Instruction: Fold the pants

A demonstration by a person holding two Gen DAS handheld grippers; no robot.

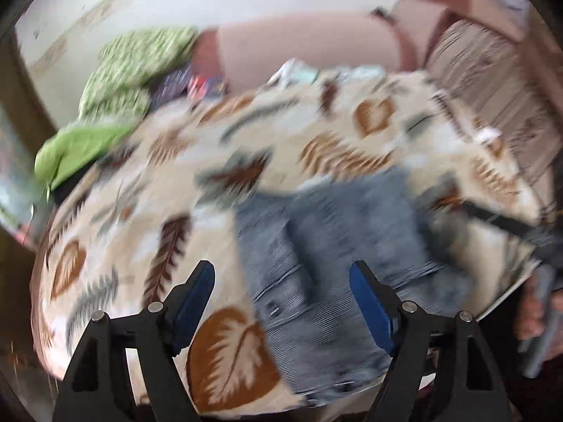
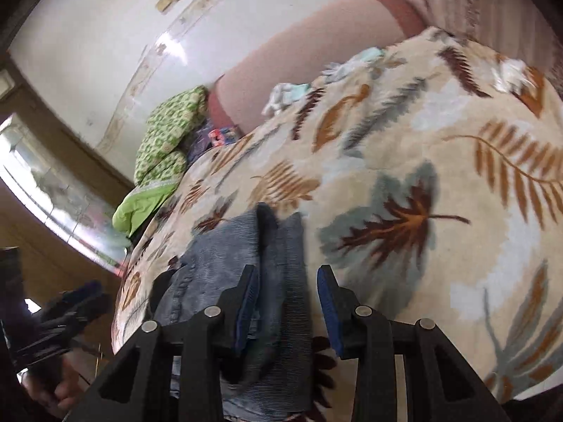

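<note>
Blue-grey denim pants (image 1: 337, 246) lie folded in a bundle on the leaf-patterned blanket (image 1: 176, 161). My left gripper (image 1: 281, 270) hovers over them, jaws wide apart, and neither blue pad touches the cloth. In the right wrist view the pants (image 2: 278, 274) run up from the lower edge, with a raised fold down the middle. My right gripper (image 2: 288, 274) stands partly open over them. Its left finger (image 2: 246, 302) lies across the denim, while the right finger (image 2: 329, 302) stays clear of it, over the blanket. The left wrist view is motion-blurred.
A green patterned quilt (image 1: 133, 70) and small colourful items are heaped at the blanket's far left. Pale small garments (image 2: 288, 95) lie at the far edge against a pink sofa back (image 1: 299, 45). A hand with the other gripper (image 2: 67, 313) shows at lower left.
</note>
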